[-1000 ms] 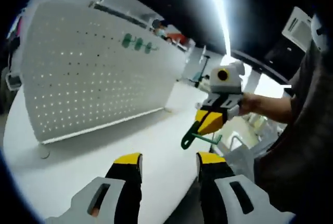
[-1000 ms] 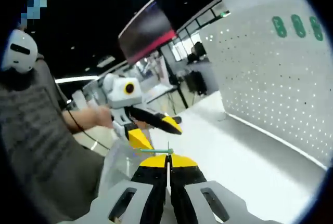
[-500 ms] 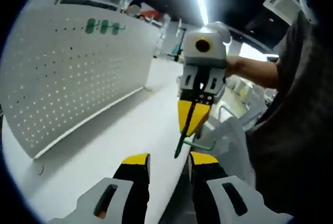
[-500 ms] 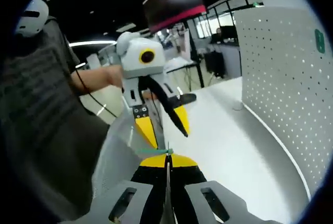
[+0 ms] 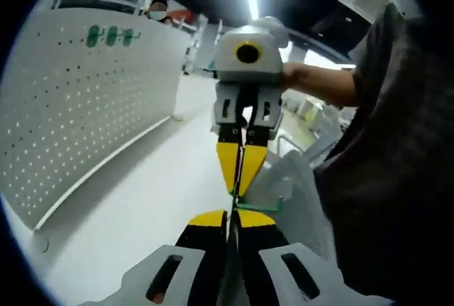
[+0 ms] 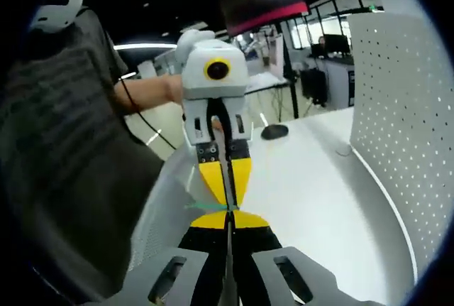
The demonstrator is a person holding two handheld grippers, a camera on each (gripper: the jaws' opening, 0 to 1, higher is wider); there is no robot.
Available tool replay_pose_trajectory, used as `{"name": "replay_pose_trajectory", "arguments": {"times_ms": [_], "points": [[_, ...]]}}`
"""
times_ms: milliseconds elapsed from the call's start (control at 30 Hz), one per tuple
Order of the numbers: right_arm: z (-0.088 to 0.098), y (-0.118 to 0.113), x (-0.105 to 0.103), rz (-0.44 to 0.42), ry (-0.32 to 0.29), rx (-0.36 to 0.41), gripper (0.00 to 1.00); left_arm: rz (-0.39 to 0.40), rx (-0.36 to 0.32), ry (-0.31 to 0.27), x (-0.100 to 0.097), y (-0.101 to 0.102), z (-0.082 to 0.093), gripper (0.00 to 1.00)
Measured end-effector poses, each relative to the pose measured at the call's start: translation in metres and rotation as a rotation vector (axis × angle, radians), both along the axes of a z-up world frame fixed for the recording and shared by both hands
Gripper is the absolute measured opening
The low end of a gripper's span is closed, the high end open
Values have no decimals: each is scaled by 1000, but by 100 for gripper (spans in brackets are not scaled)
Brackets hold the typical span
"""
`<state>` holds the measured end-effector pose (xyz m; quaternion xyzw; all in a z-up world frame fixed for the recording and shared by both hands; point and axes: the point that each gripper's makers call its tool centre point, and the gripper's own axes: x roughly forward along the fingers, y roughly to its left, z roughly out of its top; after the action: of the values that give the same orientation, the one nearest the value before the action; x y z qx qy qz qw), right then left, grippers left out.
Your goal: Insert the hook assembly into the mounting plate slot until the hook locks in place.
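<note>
A green wire hook (image 5: 257, 206) is held tip to tip between both grippers in mid-air over the white table's near edge. My left gripper (image 5: 231, 215) is shut on its lower end. My right gripper (image 5: 240, 178) comes down from above, jaws shut on the same hook. In the right gripper view the hook (image 6: 207, 207) shows as a thin green bar just above my right gripper (image 6: 228, 218), with the left gripper (image 6: 225, 185) facing it, shut. The white perforated mounting plate (image 5: 78, 114) stands upright on the table, off to the left; it is at the right edge (image 6: 404, 107) in the right gripper view.
Three green pieces (image 5: 112, 35) sit near the plate's top. A clear plastic bag (image 5: 298, 192) lies at the table edge beside the person's torso (image 5: 397, 164). White table (image 6: 312, 178) stretches toward the plate. A dark mouse-like object (image 6: 274, 131) rests farther back.
My left gripper's jaws, open before, have shut on the hook. The two grippers have drawn together tip to tip; both views have swung, putting the plate further aside.
</note>
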<state>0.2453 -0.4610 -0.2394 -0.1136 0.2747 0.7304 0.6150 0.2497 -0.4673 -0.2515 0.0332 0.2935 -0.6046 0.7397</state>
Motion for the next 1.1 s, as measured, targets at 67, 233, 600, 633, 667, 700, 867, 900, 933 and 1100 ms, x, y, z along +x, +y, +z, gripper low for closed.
{"name": "replay_pose_trajectory", "arguments": {"times_ms": [67, 233, 600, 633, 667, 700, 867, 900, 933, 1100], "points": [[-1, 1, -3, 20, -6, -5, 0, -15, 7, -1, -3, -1, -1, 5], [-3, 3, -6, 30, -2, -4, 0, -28, 14, 21, -6, 2, -3, 4], [-1, 5, 2, -37, 36, 11, 0, -12, -5, 11, -4, 2, -1, 2], [-1, 5, 3, -50, 32, 15, 0, 0, -8, 12, -3, 3, -1, 2], [0, 5, 6, -69, 32, 20, 0, 13, -14, 16, 0, 3, 0, 2], [1, 5, 9, -87, 33, 23, 1, 22, -20, 21, 2, 4, 0, 2], [5, -3, 29, -186, -10, 29, 2, 85, -18, 13, 14, 9, 1, 2], [8, -4, 34, -210, -23, 41, 2, 104, -13, 14, 17, 12, 0, 2], [13, -5, 41, -250, -45, 68, 2, 117, -11, 10, 19, 13, 0, 2], [23, -14, 62, -435, -33, 106, 7, 276, -8, -10, 45, 27, 1, 2]]}}
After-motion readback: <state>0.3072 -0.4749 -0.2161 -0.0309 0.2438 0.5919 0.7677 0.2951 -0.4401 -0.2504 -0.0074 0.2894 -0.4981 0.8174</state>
